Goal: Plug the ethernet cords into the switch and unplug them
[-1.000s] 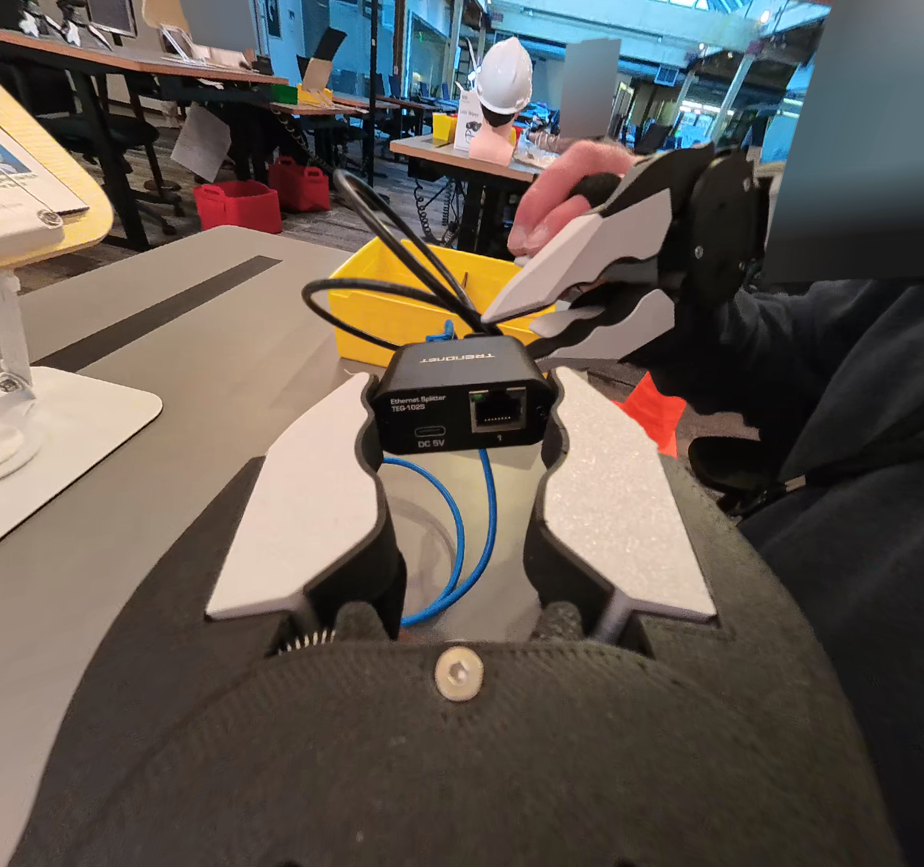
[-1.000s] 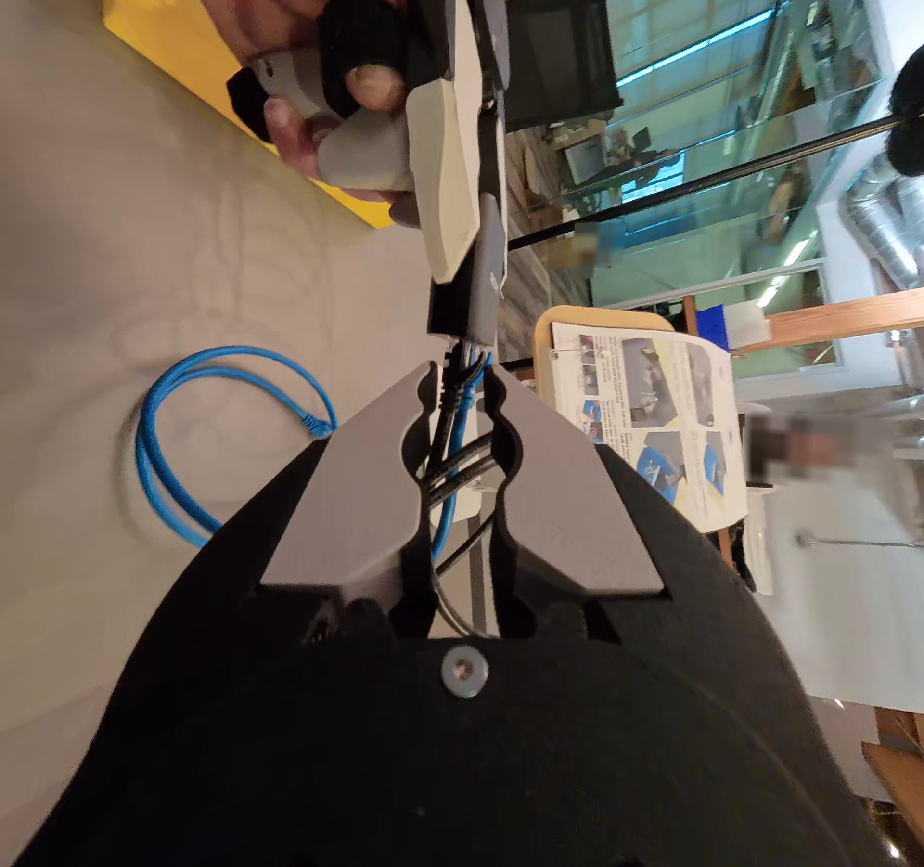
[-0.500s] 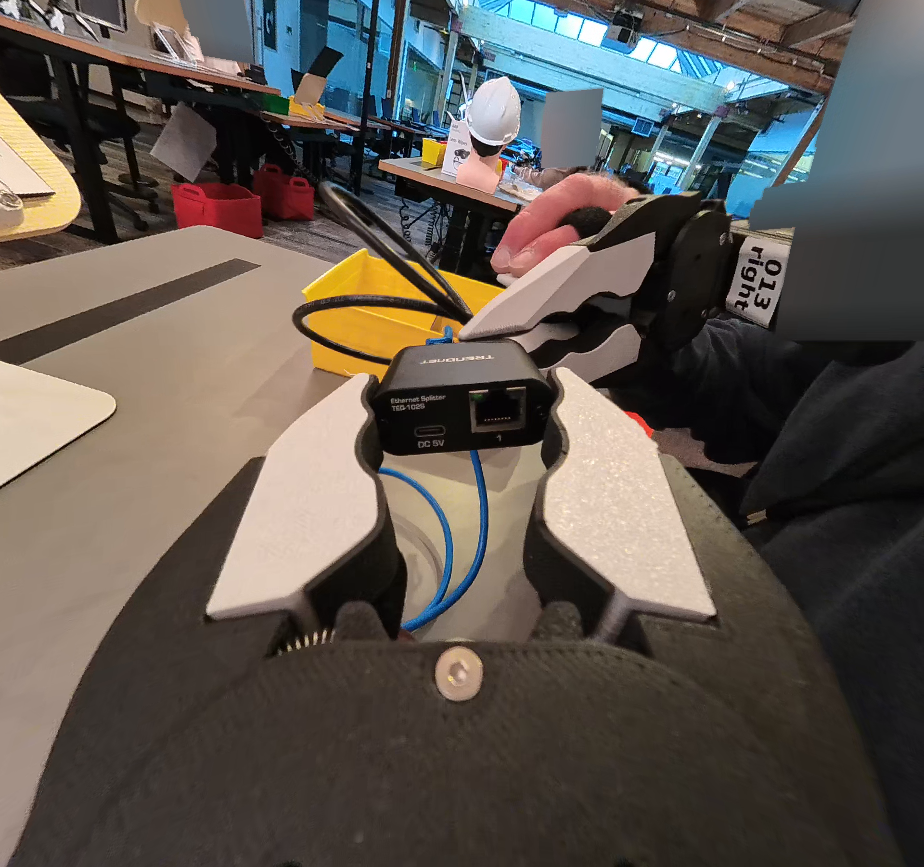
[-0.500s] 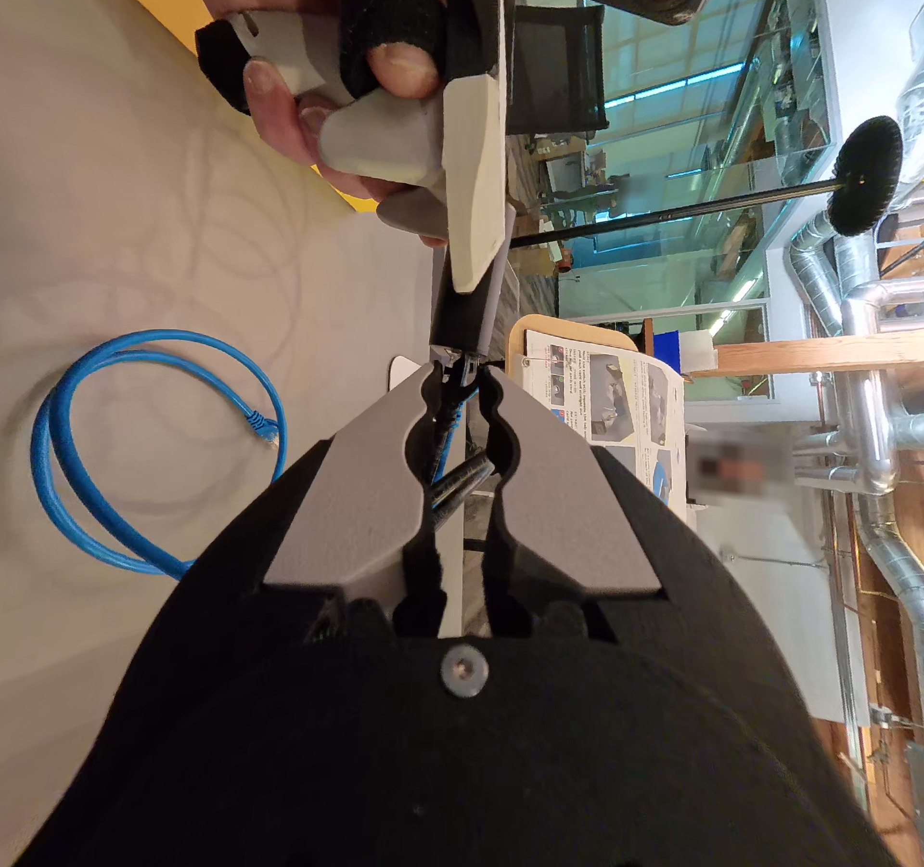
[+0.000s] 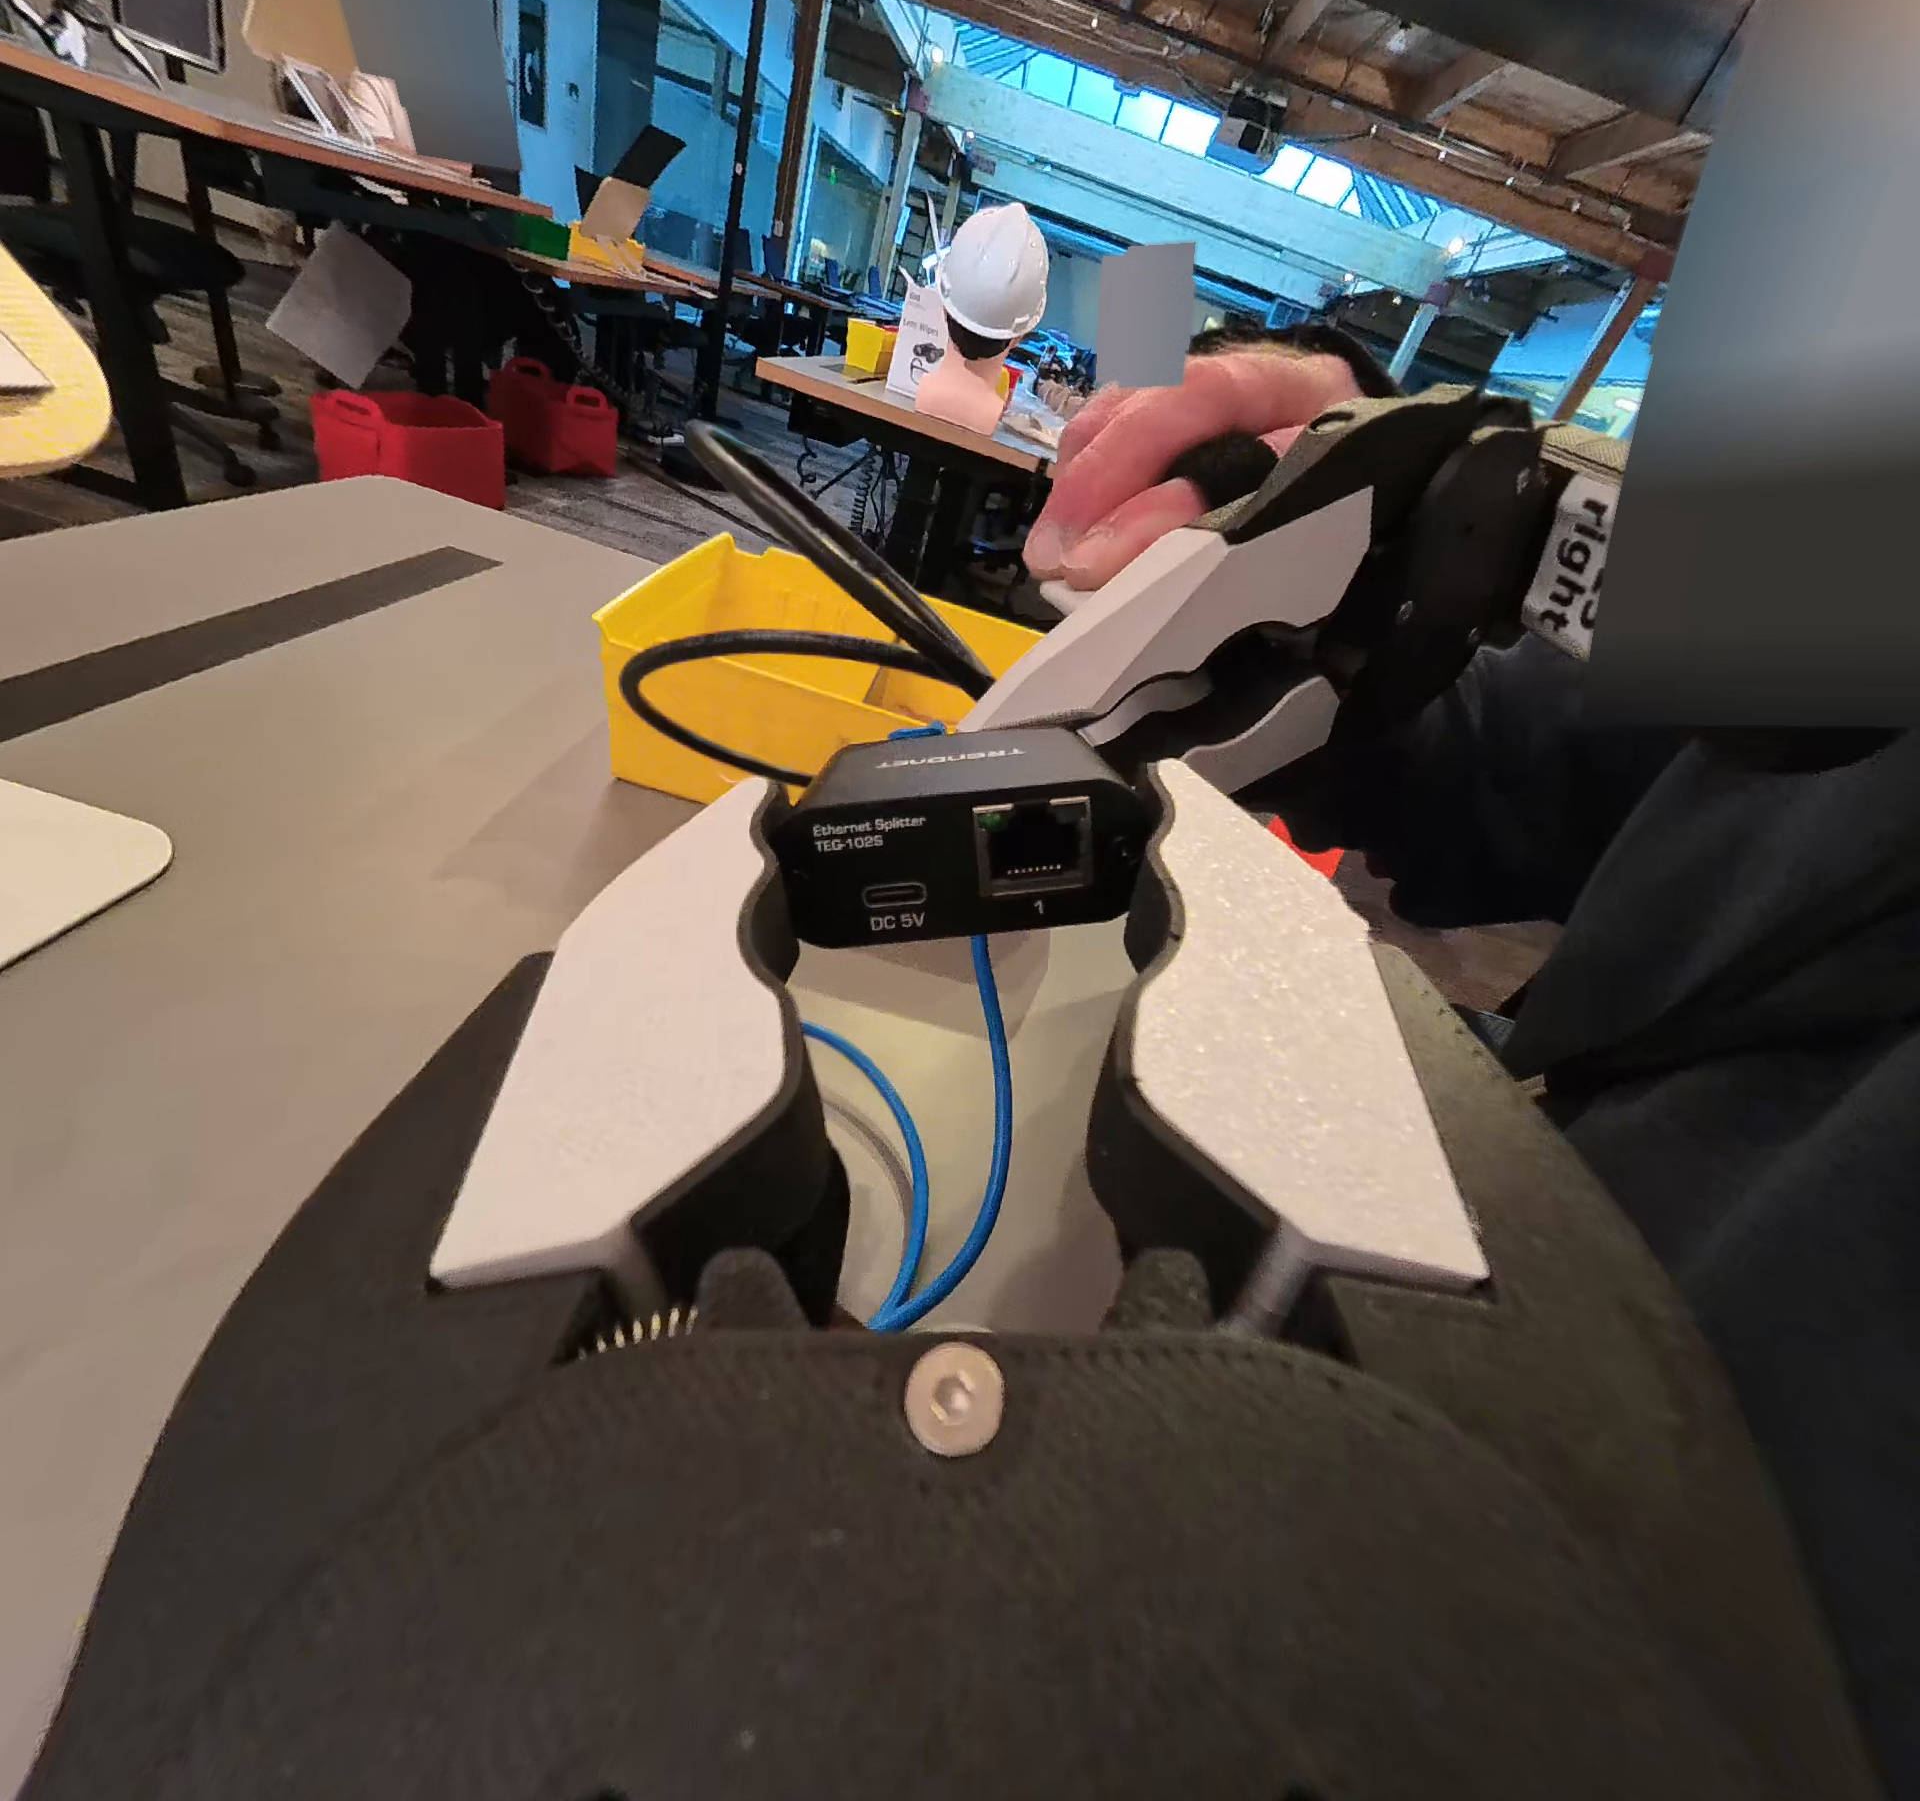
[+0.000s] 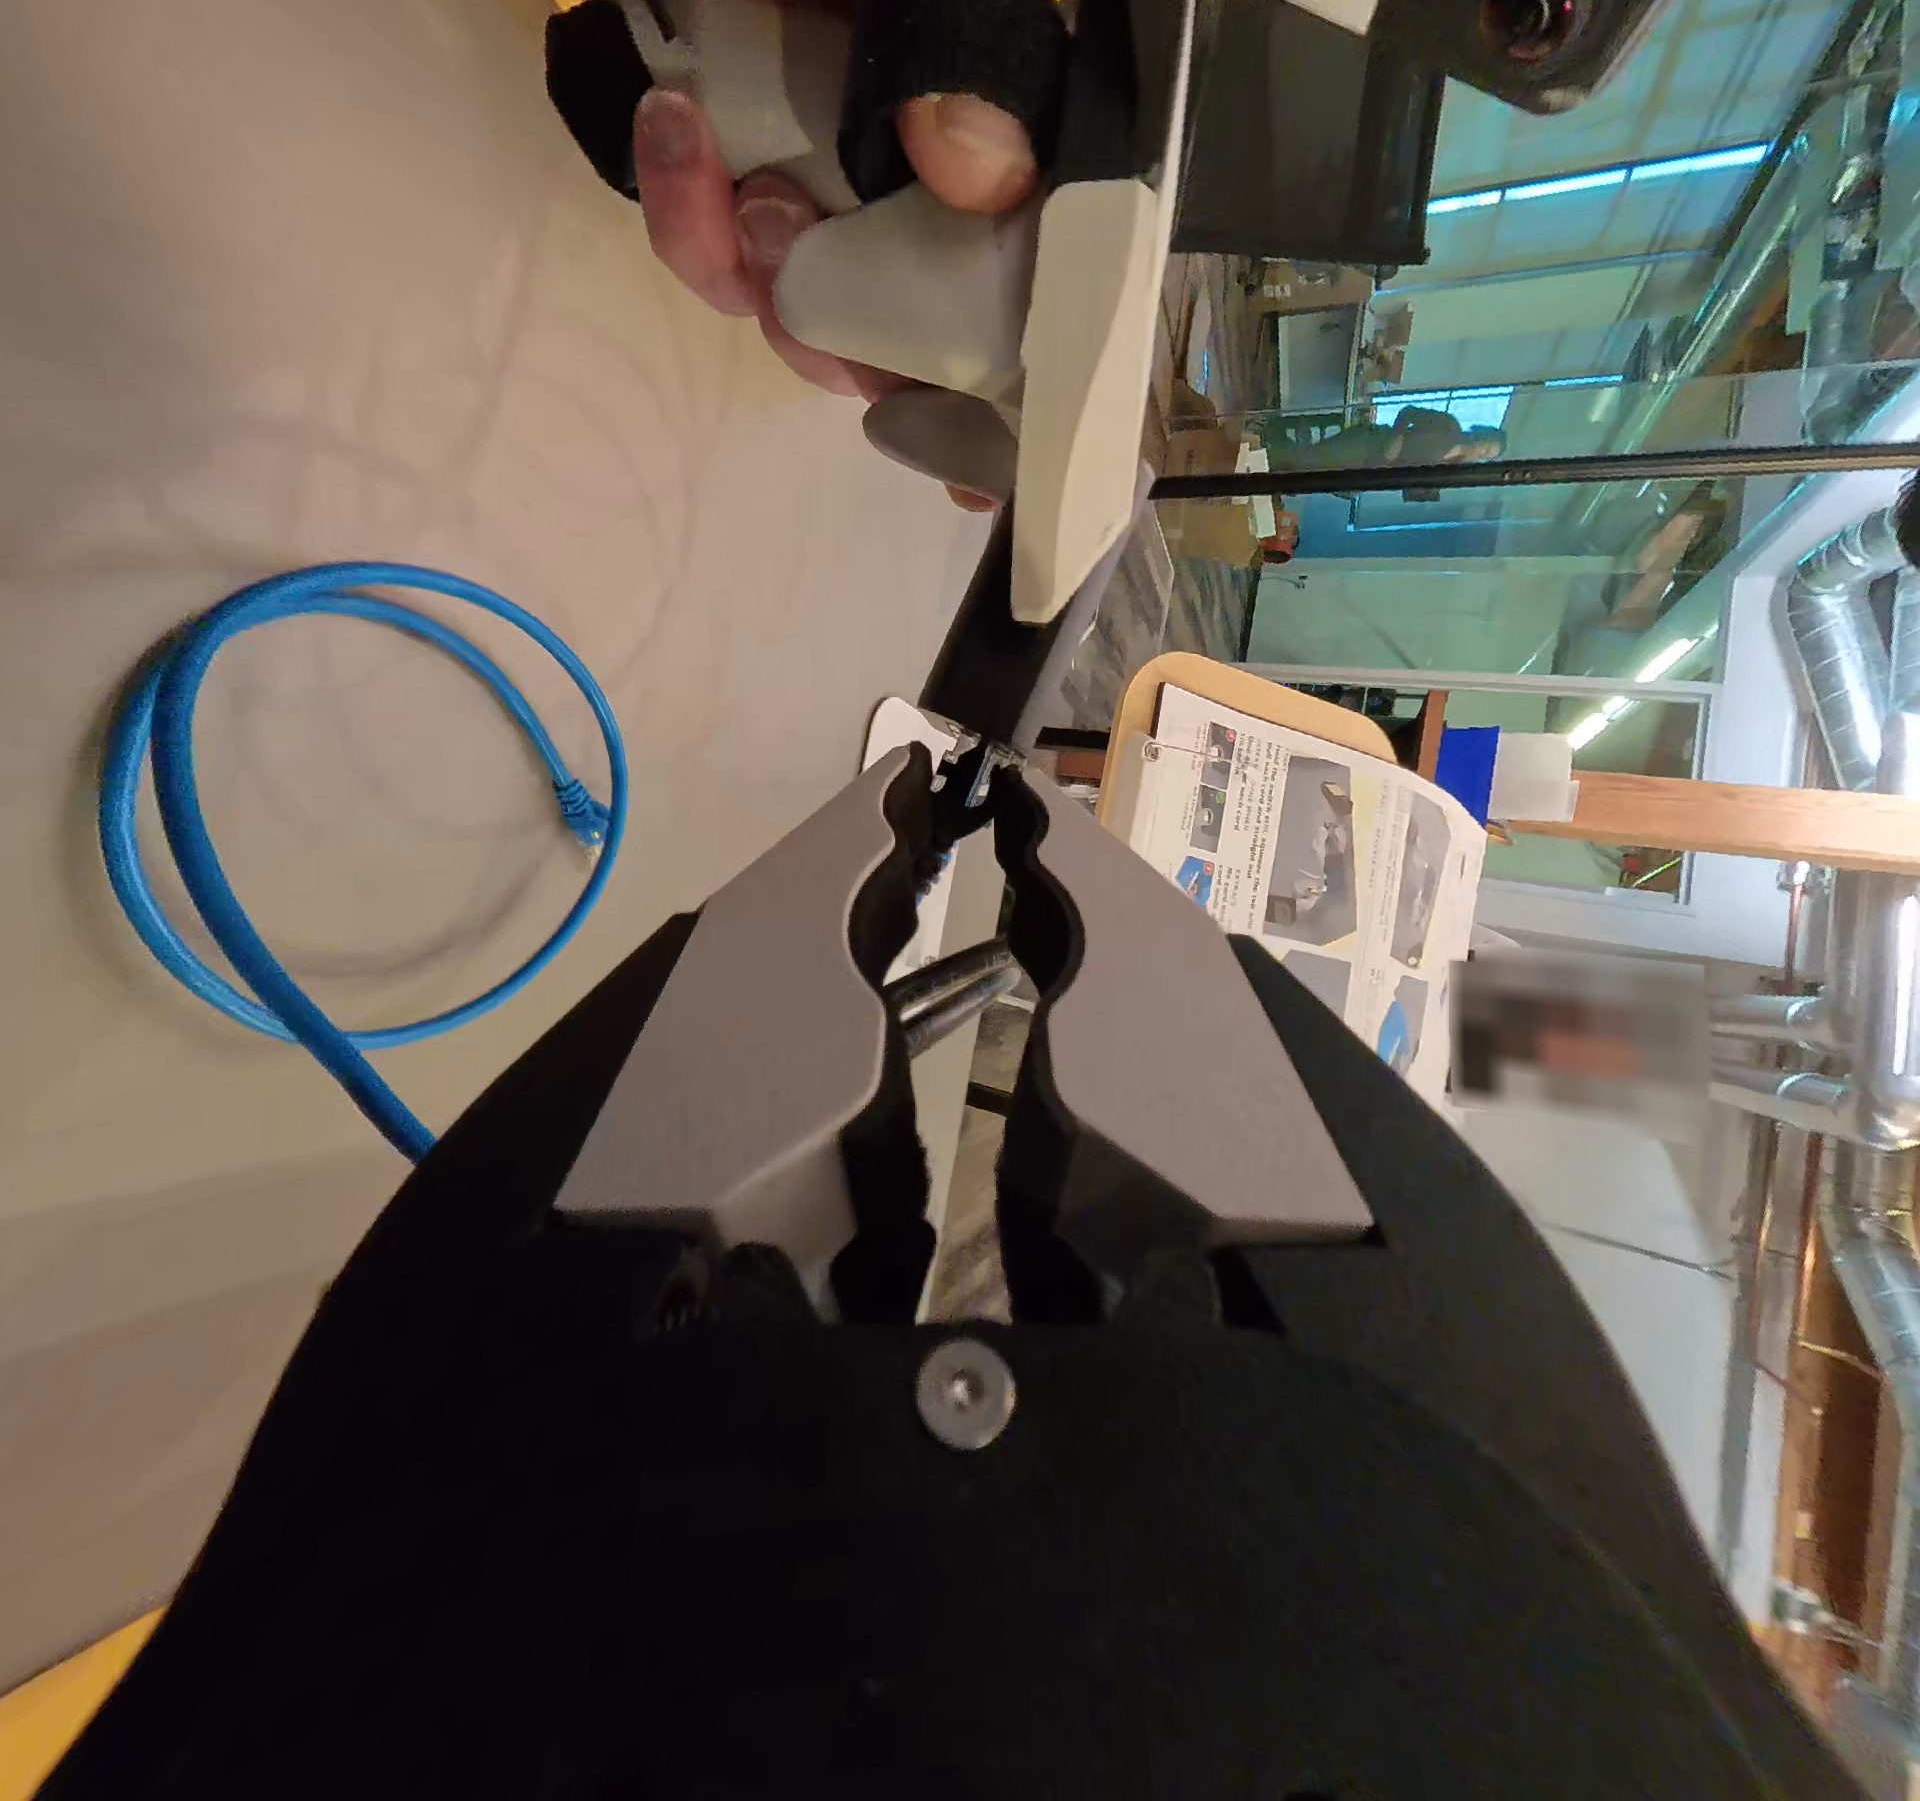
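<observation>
My left gripper [image 5: 966, 816] is shut on the black switch [image 5: 961, 868] and holds it above the grey table [image 5: 312, 816], its empty port facing me. My right gripper [image 5: 1039, 723] is behind the switch. In the right wrist view my right gripper [image 6: 966, 775] is shut on the black ethernet cord [image 5: 790, 650]. Its clear plug [image 6: 971, 769] sits right at the switch's back end [image 6: 987, 650]; I cannot tell whether it is seated. A blue ethernet cord [image 5: 992, 1076] hangs from the switch and coils on the table [image 6: 312, 816], its other plug [image 6: 577, 806] free.
A yellow bin [image 5: 748, 691] stands just beyond the switch. A white base plate [image 5: 62, 868] lies at the left. A board with a leaflet [image 6: 1299, 868] stands past the table edge. A person's dark sleeve [image 5: 1714, 920] fills the right side.
My right gripper has slid back along the cords. Now only the black cord's plug end sits at its fingertips, and the blue cord is no longer between the jaws. Both grippers have shifted slightly.
</observation>
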Tool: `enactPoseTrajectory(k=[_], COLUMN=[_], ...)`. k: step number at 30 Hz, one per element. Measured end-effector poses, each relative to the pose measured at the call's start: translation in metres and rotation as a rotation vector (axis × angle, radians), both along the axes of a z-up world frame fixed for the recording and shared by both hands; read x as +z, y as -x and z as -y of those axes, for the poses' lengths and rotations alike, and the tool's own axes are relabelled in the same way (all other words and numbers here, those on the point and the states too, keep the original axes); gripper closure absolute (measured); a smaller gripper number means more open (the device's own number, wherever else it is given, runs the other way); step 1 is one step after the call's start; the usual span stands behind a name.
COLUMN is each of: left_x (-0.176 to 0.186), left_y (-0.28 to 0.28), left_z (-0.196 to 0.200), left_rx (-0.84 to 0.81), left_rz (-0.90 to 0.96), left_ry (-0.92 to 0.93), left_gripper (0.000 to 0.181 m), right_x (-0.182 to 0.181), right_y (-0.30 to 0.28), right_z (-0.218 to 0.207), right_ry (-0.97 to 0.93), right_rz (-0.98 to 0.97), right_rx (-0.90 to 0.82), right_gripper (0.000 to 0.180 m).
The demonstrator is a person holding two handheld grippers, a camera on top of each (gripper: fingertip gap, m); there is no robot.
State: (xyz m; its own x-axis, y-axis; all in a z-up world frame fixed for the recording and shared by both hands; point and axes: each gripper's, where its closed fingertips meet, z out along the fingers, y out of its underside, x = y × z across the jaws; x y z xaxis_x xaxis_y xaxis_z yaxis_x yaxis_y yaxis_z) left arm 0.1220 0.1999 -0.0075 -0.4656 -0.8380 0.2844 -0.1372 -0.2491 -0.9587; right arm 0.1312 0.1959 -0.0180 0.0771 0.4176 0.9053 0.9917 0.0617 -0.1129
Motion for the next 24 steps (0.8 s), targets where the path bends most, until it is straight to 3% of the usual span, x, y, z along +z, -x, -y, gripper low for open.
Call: enactPoseTrajectory(k=[2, 5, 7, 11, 18, 24], left_x=[0.004, 0.025, 0.031, 0.022, 0.026, 0.036], left_y=[0.0, 0.013, 0.015, 0.01, 0.014, 0.022], left_z=[-0.003, -0.041, -0.04, -0.032, -0.055, -0.068], left_rx=[0.025, 0.11, 0.122, 0.124, 0.177, 0.211], left_rz=[0.015, 0.07, 0.084, 0.049, 0.053, 0.078], left_ry=[0.001, 0.072, -0.008, -0.113, -0.082, -0.103], left_gripper=[0.119, 0.119, 0.119, 0.119, 0.119, 0.119], right_x=[0.002, 0.01, 0.012, 0.045, 0.112, 0.14], right_y=[-0.006, -0.03, -0.031, -0.05, -0.112, -0.162], right_z=[-0.001, 0.004, 0.009, 0.016, 0.042, 0.078], right_ry=[-0.011, -0.062, -0.045, -0.129, -0.271, -0.333], right_rz=[-0.015, -0.063, -0.088, -0.215, -0.292, -0.351], right_rx=[-0.032, -0.119, -0.126, -0.157, -0.275, -0.402], right_gripper=[0.171, 0.171, 0.17, 0.17, 0.169, 0.169])
